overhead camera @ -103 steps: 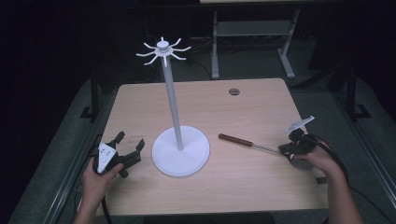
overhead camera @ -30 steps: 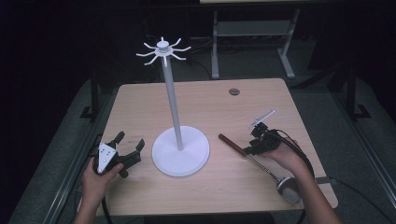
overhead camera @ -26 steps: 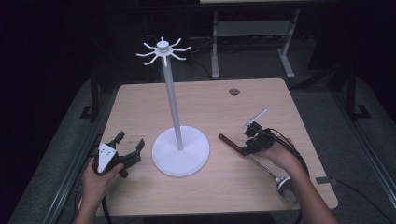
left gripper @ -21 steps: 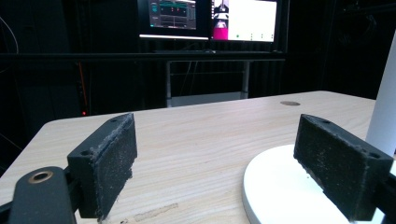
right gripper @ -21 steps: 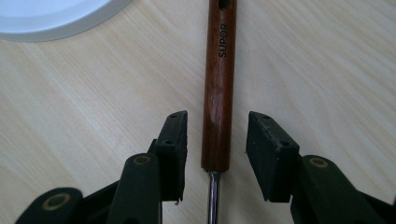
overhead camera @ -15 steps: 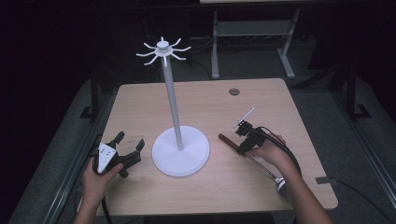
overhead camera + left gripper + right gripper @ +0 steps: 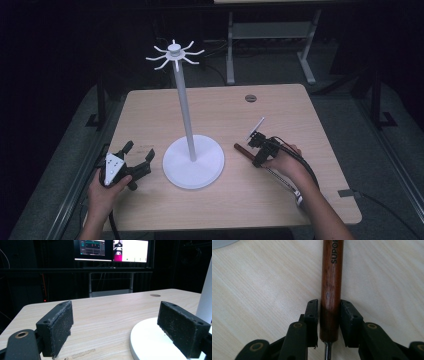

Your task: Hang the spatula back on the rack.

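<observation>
The wooden handle [image 7: 331,290] is being bracketed by the closing jaws of the right gripper [image 7: 329,322], pads at its sides, still lying on the table [image 7: 280,110] right of the white stand [image 7: 192,160]. The left gripper [image 7: 117,332] is being held wide open, empty, beside the stand's base.

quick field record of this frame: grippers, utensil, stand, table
right gripper: jaws just been closing, either side of the utensil's wooden handle; contact looks made, not certain
left gripper: open, nothing between jaws, resting beside stand base
utensil: lying flat on table, right of stand
stand: white, upright, hooks bare
table: light wood
</observation>
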### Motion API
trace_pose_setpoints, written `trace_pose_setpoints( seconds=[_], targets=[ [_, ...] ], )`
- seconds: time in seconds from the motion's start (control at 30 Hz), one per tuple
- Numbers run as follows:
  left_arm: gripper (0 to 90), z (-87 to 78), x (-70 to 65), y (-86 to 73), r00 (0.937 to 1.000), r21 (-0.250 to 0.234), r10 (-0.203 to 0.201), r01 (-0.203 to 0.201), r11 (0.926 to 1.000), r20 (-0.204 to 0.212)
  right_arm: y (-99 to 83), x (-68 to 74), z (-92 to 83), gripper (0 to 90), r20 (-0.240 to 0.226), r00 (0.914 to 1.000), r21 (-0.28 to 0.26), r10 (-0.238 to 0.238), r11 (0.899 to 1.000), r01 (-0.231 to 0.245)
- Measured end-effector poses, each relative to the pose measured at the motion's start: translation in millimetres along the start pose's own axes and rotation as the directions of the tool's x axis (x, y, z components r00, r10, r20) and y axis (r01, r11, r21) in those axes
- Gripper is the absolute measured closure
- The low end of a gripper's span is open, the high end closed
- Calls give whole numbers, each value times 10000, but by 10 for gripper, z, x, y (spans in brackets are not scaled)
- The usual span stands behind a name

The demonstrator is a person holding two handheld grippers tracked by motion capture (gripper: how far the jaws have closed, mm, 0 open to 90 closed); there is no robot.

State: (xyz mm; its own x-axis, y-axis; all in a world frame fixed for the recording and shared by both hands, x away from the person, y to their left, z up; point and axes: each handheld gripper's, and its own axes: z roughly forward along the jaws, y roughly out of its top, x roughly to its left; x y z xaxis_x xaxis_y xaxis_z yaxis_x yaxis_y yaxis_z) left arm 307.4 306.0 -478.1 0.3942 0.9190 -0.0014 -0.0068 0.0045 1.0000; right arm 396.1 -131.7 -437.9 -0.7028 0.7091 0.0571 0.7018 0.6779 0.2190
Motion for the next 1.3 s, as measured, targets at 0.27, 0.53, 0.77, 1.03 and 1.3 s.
trace_pose_setpoints(
  seconds=[0.27,0.53,0.77,1.03,1.3],
  targets=[
    [126,0,0,0,10000,-1,11,-11,10000,7,17,27,11,728,237,9997,191,-16,9998,12],
    [126,0,0,0,10000,0,9,-9,10000,15,15,15,9,739,195,9997,167,115,9998,-118],
    [126,0,1,0,10000,1,14,-14,10000,22,-28,-30,-84,740,-33,9998,-487,206,9986,-208],
    [126,0,0,0,10000,9,26,-26,10000,22,-123,-104,-287,740,-787,9966,-1878,248,9814,-393],
    [126,0,0,0,10000,0,14,-14,10000,22,-277,-171,-513,741,-1345,9908,-3568,129,9322,-606]
  ],
)
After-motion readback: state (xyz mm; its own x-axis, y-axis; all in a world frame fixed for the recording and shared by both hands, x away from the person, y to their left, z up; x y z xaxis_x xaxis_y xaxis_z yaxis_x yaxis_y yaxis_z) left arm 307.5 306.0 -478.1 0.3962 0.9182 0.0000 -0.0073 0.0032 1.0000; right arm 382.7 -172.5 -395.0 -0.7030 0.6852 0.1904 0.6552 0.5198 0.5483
